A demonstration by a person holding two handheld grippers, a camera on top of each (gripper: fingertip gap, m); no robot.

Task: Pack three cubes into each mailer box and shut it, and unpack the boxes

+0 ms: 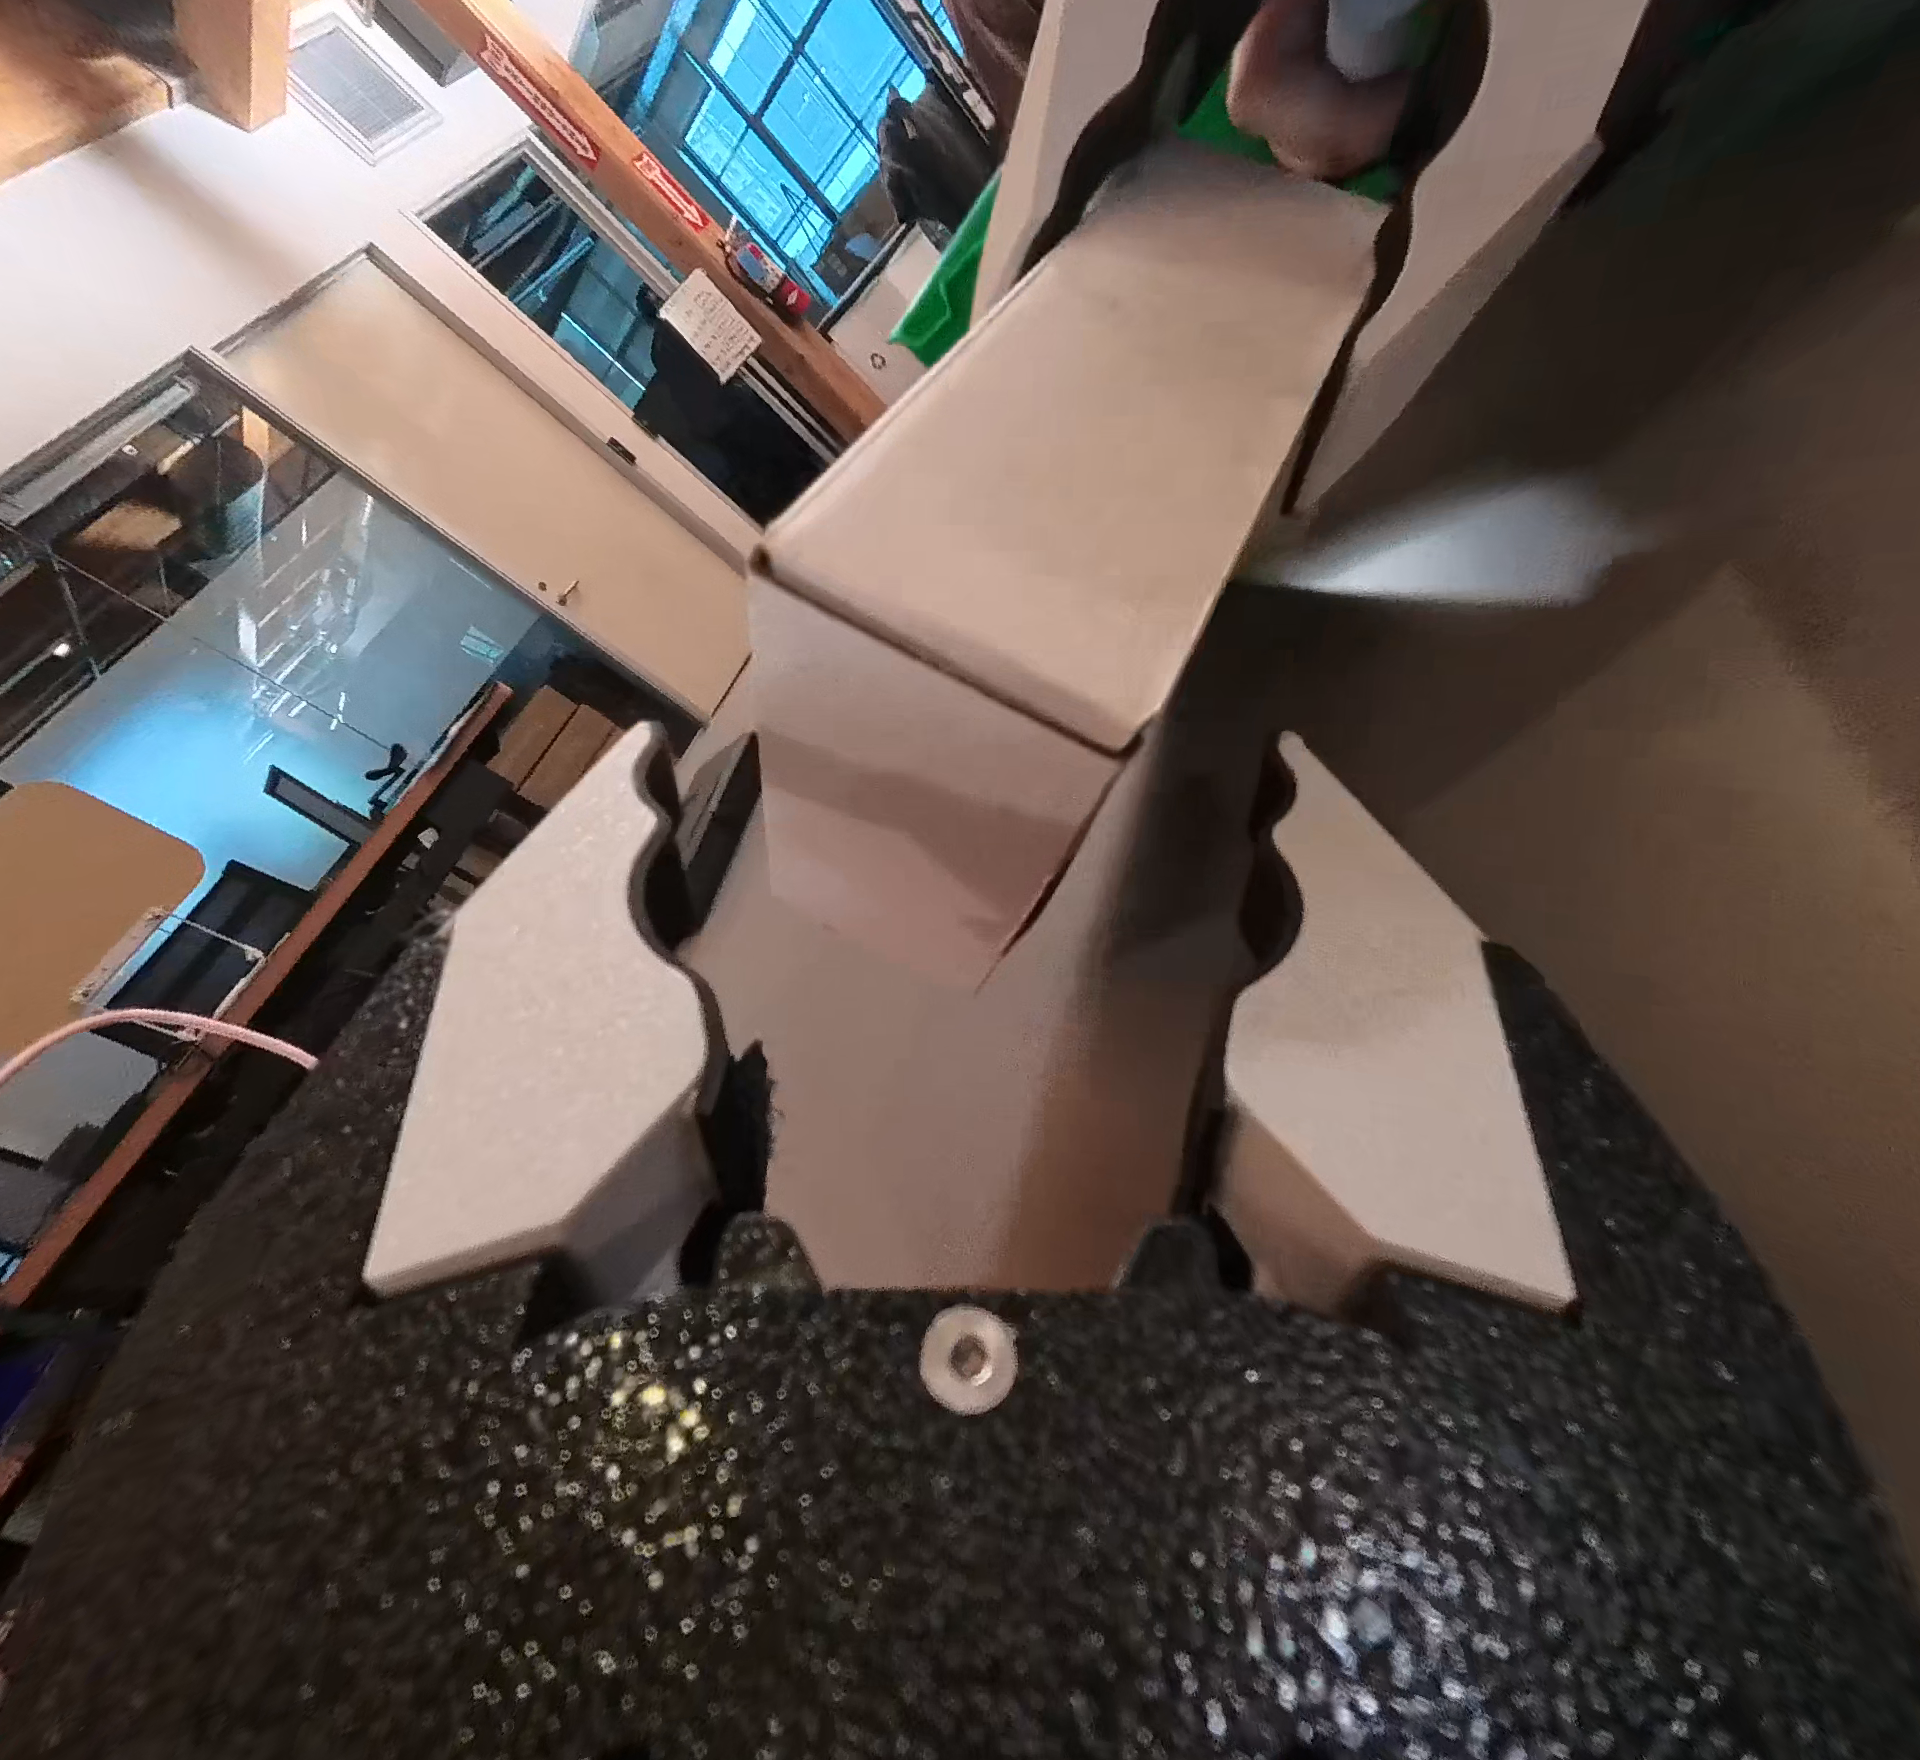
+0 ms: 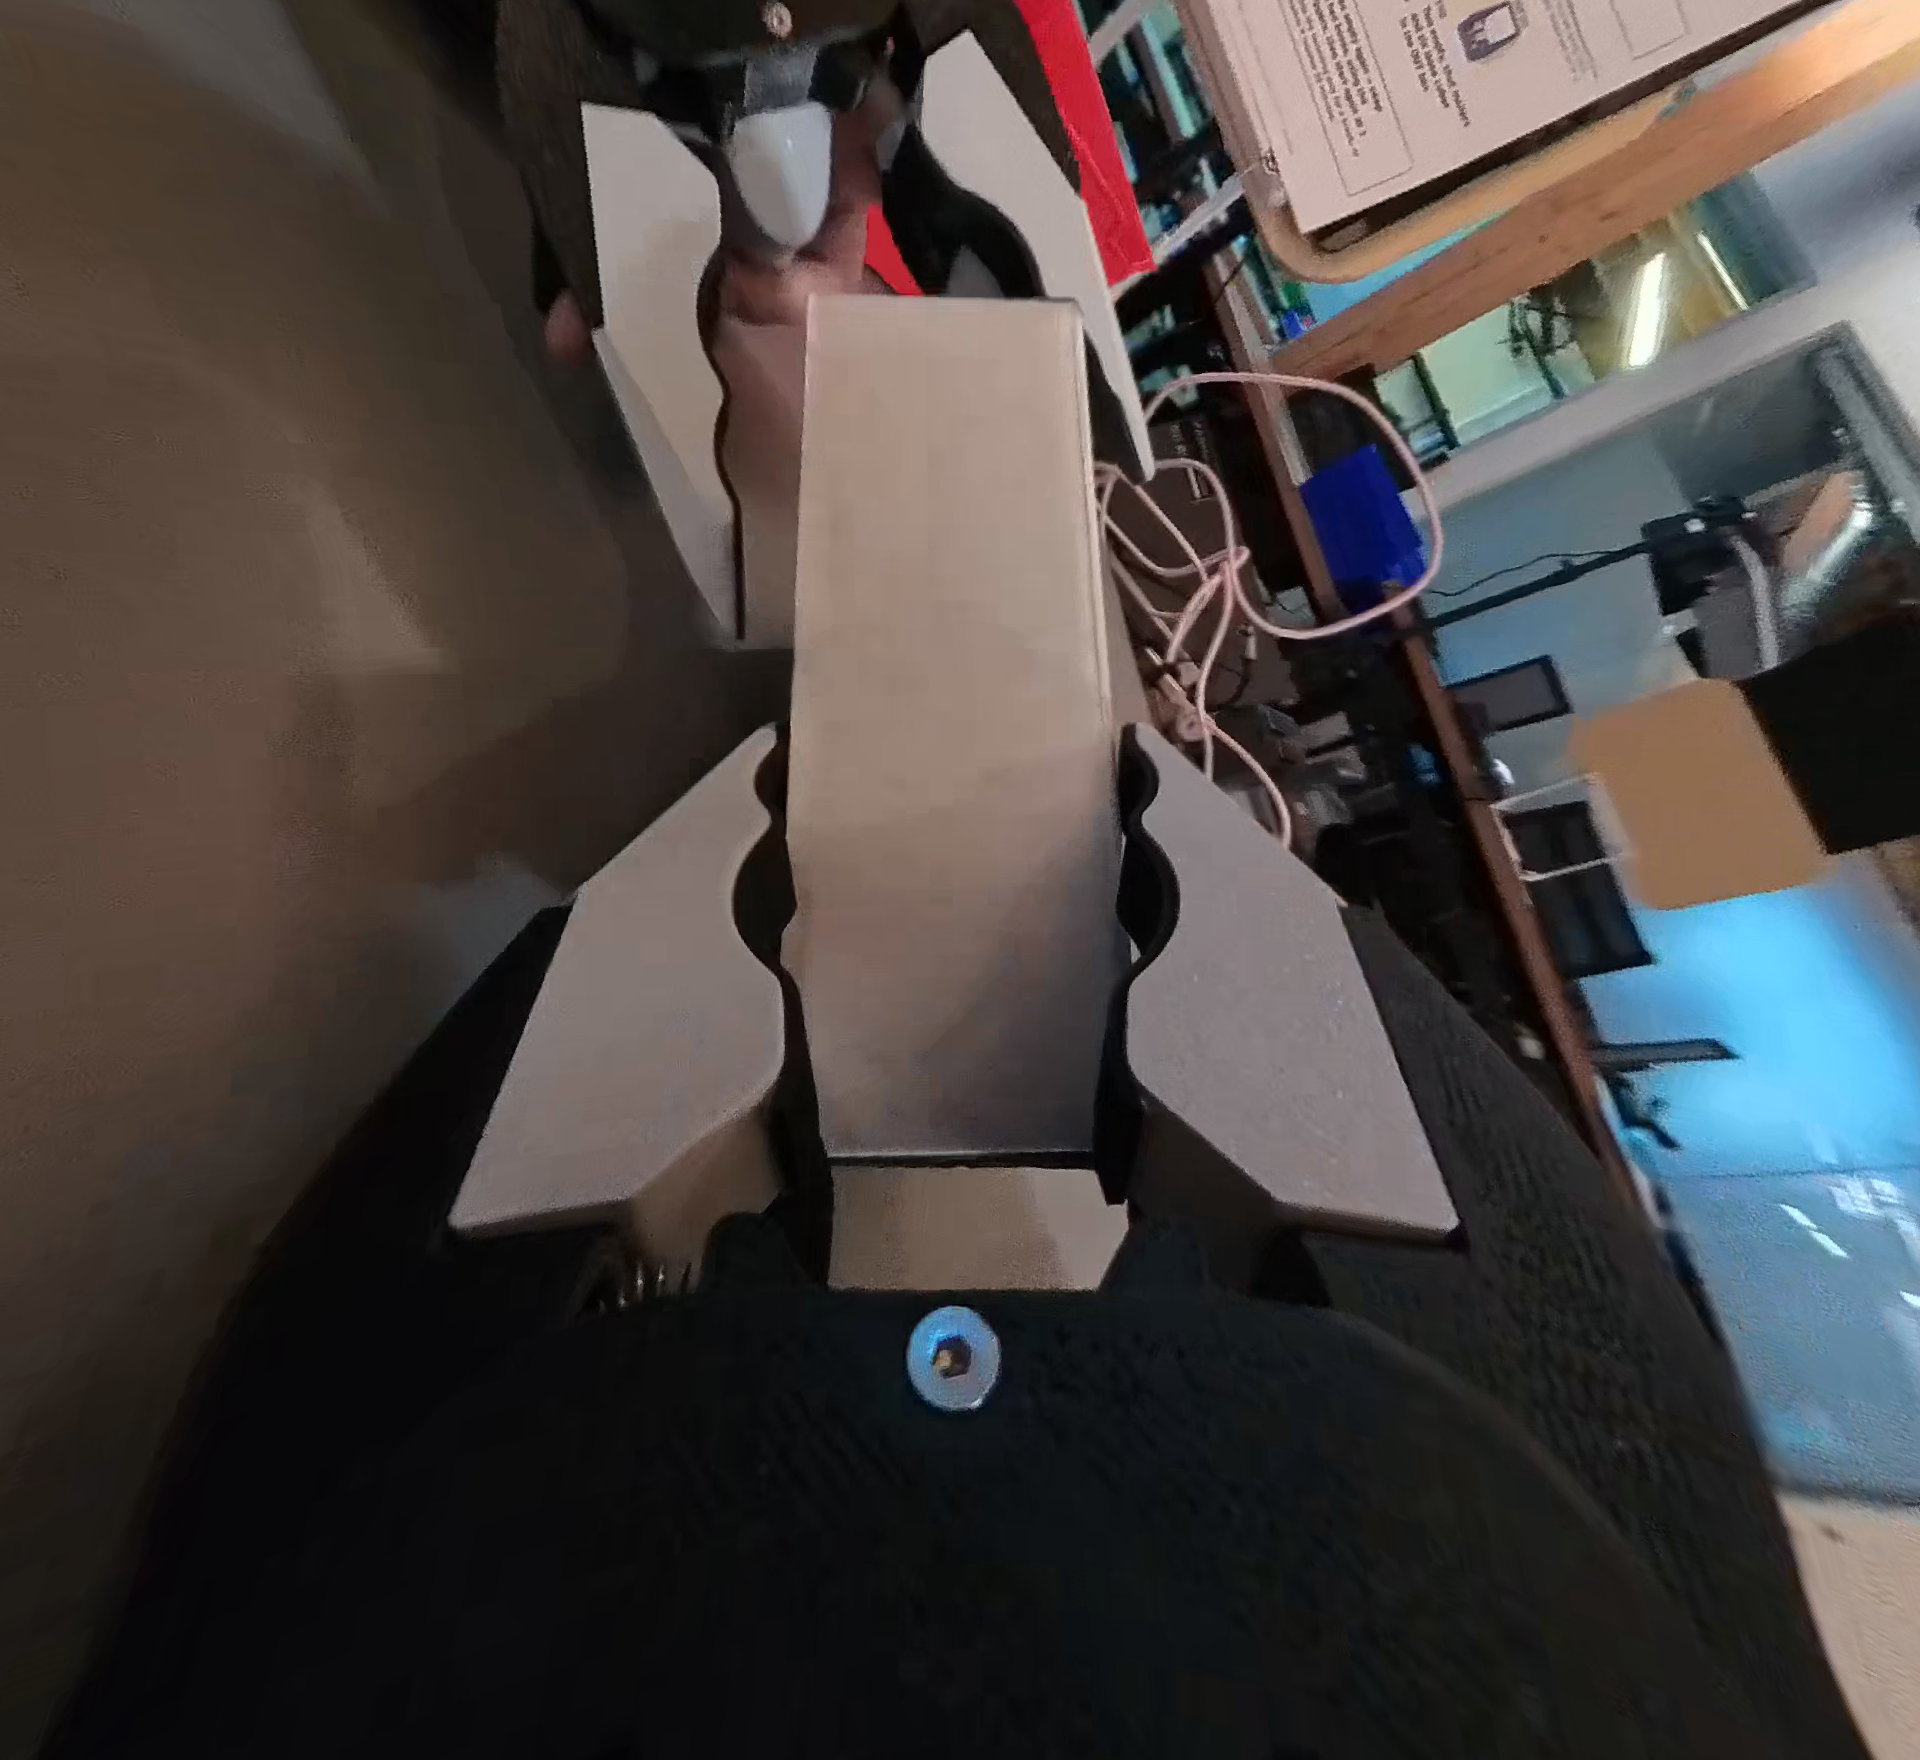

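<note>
- Progress: one white mailer box (image 2: 951, 723) is shut and lifted between both grippers; its contents and any other boxes are not visible.
- Right gripper (image 2: 951, 837): jaws narrowed, pads pressing the box's sides.
- Left gripper (image 1: 966, 837): jaws wider; the box sits between the fingers, contact unclear.
- Only the left wrist view shows the lid seam.
</note>
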